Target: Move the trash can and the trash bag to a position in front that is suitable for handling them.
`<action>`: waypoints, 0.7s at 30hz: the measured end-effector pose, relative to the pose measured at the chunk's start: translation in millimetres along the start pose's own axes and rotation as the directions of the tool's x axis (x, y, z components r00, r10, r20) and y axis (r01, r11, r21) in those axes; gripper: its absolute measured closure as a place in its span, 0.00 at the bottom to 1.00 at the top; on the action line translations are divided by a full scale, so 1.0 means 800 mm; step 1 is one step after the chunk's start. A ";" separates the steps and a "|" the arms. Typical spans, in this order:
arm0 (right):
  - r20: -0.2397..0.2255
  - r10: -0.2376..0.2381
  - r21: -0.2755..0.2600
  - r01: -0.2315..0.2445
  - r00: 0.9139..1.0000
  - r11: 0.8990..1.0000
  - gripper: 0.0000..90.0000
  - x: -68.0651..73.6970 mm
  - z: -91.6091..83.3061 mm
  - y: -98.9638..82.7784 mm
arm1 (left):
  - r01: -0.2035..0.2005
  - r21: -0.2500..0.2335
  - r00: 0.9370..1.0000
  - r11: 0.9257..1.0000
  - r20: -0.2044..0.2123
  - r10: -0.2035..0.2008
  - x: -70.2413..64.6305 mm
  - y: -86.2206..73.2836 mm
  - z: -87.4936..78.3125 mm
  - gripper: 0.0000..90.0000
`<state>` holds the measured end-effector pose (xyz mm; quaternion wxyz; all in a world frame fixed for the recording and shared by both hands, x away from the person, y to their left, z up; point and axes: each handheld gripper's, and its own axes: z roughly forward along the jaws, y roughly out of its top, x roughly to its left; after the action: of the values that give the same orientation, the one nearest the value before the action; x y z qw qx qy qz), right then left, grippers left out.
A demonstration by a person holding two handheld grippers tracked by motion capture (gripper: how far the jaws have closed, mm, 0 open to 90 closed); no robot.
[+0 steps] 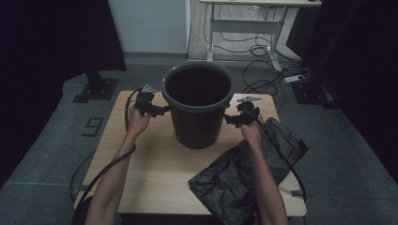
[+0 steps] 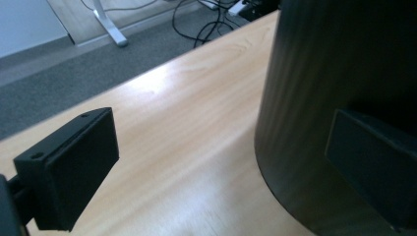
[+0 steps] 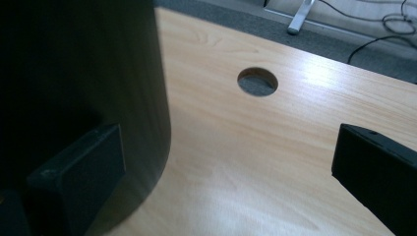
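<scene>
Here's the wooden bench, pale and broad, and right at the middle of it stands the big dark bucket, upright, mouth wide and dark inside. Down at the near right corner of the bench sprawls a crumpled black plastic bag, lying flat, part of it hanging over the bench edge, and the person's right forearm crosses above it. Now the hands: the left tongs sit just beside the bucket's left wall, below the rim, and from the left gripper view the jaws are spread wide apart, one out over bare wood, the other against the bucket's curved side, gripping nothing. Across on the other flank, the right tongs mirror that, just beside the bucket's right wall. The right gripper view shows jaws gaping wide too, one jaw alongside the dark wall, the other out over the bench, nothing held between them. And beyond, a small round cable hole in the benchtop.
</scene>
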<state>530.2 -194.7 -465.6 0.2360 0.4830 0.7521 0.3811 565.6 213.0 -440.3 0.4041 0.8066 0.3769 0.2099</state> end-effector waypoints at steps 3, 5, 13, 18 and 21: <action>0.010 0.004 -0.005 -0.004 1.000 1.000 0.00 -0.006 0.009 0.010 | -0.006 -0.006 1.000 1.000 -0.022 0.006 0.004 0.010 0.007 0.00; 0.018 -0.002 -0.006 0.003 1.000 1.000 0.00 -0.008 0.014 0.017 | -0.009 -0.009 1.000 1.000 -0.022 0.009 0.006 0.013 0.010 0.00; 0.006 -0.082 -0.033 0.082 0.997 0.996 0.00 -0.010 0.014 0.027 | -0.068 -0.009 0.995 0.998 -0.067 0.067 -0.002 0.012 0.009 0.00; -0.027 -0.086 -0.028 0.086 0.996 0.996 0.00 -0.003 0.000 0.013 | -0.085 -0.002 0.994 0.996 -0.072 0.084 -0.018 0.004 -0.007 0.00; -0.035 -0.083 -0.035 0.082 0.996 0.996 0.00 0.003 -0.011 0.001 | -0.095 -0.003 0.994 0.995 -0.062 0.095 -0.028 -0.004 -0.018 0.00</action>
<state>523.4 -195.3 -459.9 0.2457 0.4405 0.7691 0.3925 540.9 204.5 -435.0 0.3843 0.8155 0.3498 0.2548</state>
